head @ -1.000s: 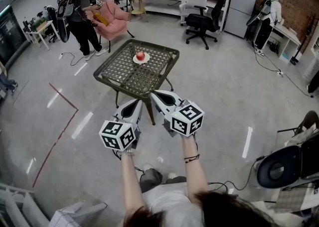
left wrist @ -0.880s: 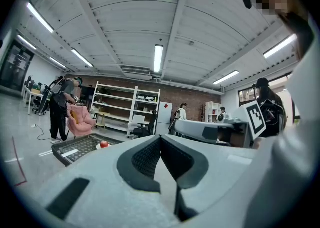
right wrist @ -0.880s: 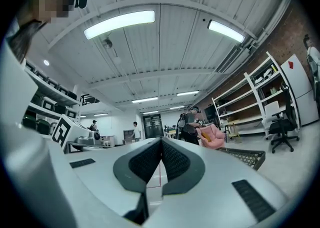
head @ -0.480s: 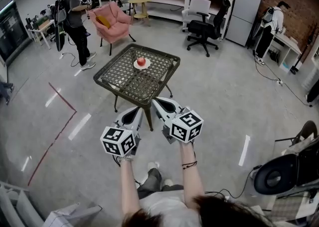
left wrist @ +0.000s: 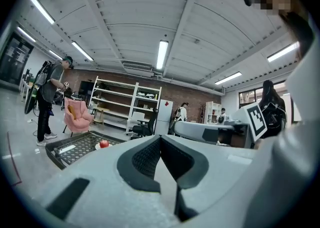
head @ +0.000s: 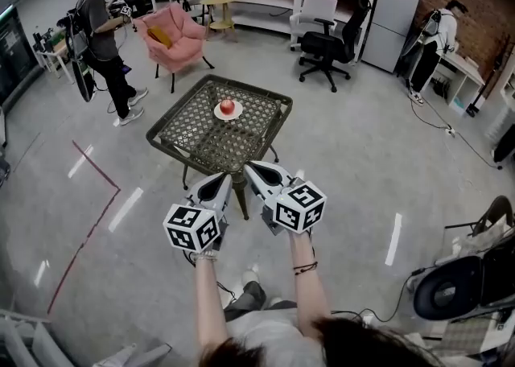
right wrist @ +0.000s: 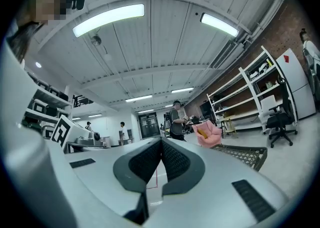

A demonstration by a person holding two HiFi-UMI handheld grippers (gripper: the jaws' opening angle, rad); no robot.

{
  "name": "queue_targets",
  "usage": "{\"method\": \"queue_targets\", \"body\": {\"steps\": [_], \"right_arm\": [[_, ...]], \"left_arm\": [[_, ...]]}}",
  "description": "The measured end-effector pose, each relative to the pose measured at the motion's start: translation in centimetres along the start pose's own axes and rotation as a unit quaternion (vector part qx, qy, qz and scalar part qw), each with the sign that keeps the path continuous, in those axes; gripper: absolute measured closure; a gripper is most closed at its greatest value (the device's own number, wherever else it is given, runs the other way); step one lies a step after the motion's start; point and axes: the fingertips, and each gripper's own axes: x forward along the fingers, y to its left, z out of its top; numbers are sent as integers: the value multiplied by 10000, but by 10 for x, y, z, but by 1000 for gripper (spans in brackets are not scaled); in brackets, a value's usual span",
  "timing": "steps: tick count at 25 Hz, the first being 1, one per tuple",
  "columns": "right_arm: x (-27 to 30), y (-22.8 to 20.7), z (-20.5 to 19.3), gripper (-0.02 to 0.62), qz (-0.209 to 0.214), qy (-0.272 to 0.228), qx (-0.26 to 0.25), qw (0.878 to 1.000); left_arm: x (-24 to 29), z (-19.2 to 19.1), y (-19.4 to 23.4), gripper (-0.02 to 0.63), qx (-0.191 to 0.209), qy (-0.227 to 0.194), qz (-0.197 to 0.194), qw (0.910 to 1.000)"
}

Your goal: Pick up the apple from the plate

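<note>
Head view | apple [head: 228, 105] on plate [head: 218, 114], mesh table [head: 193, 136] | left claw [head: 224, 178] pressed together | right claw [head: 249, 167] pressed together

The left gripper [head: 220, 181] and right gripper [head: 251, 167] are side by side, short of the counter's [head: 201, 136] near corner, with open air ahead of both. The mesh top is bare from that corner up to the plate [head: 228, 113] and apple [head: 228, 105] near the far edge. The open floor [head: 346, 156] runs all round the counter. A pink armchair [head: 173, 35], a standing person [head: 100, 35] and an office chair [head: 334, 31] stand well apart beyond it.
</note>
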Motion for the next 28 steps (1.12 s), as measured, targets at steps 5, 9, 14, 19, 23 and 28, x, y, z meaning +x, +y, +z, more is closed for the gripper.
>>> {"method": "queue_targets", "body": {"steps": [5,9,14,19,23,28], "right_arm": [[22,-21,-4,586,-112,43,2,9999],[35,-38,-11,586,-206,116,5,9997],[49,-58,-17,586,-279,193,86,9994],[64,-65,-20,586,-286,244,161,9992],[78,-70,-24,586,-303,281,161,9990],[94,-83,-28,586,-398,325,181,9985]], "left_arm": [[24,3,26,595,-33,29,-112,9999],[43,0,40,595,-69,74,-200,9997],[65,-5,50,595,-62,183,-329,9993],[72,-2,67,595,-109,181,-339,9992],[78,-6,83,595,-157,214,-348,9990],[88,-7,100,595,-152,264,-411,9987]]}}
